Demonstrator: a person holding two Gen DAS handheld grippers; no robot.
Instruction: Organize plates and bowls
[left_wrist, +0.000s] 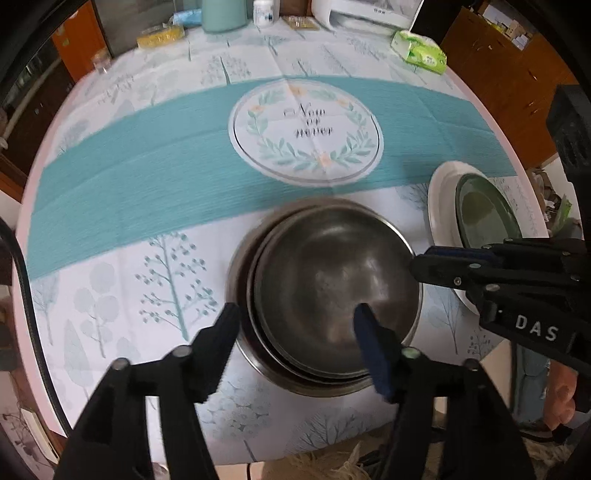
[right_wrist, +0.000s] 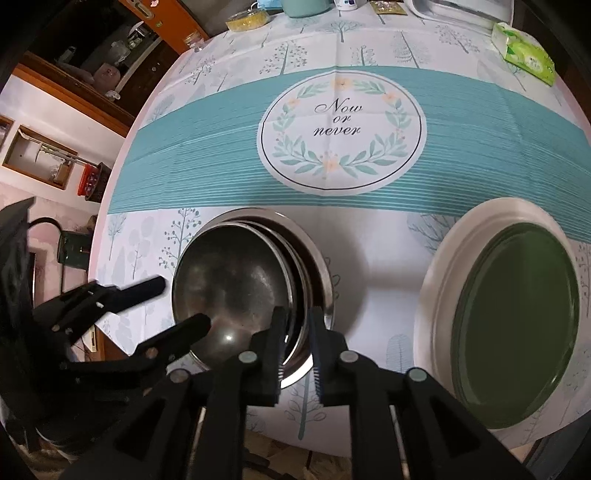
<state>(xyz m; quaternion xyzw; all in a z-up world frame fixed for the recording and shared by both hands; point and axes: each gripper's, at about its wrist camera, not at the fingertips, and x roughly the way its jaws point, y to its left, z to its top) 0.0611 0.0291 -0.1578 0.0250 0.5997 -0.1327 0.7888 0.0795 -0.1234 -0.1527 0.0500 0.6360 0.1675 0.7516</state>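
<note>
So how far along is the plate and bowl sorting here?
Mostly done, it seems: steel bowls sit nested, green plate stacked on white plate. Left gripper is open astride the bowls' rim; right gripper straddles the opposite rim, grip unclear. Left: withdrawing both.

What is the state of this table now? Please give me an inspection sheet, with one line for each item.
Surface: round table under a teal and white tablecloth.
Job's things: steel bowls nested near the front edge; green plate lying on a white plate beside them.
Clutter: tissue pack, yellow packet, teal container and white bottle along the far edge.
Grippers: left gripper open, one finger inside the bowls, one outside; right gripper narrow around the opposite rim, pressing or not unclear.
Cables: black cable off the table's edge.
Surroundings: wooden cabinets behind the table.
</note>
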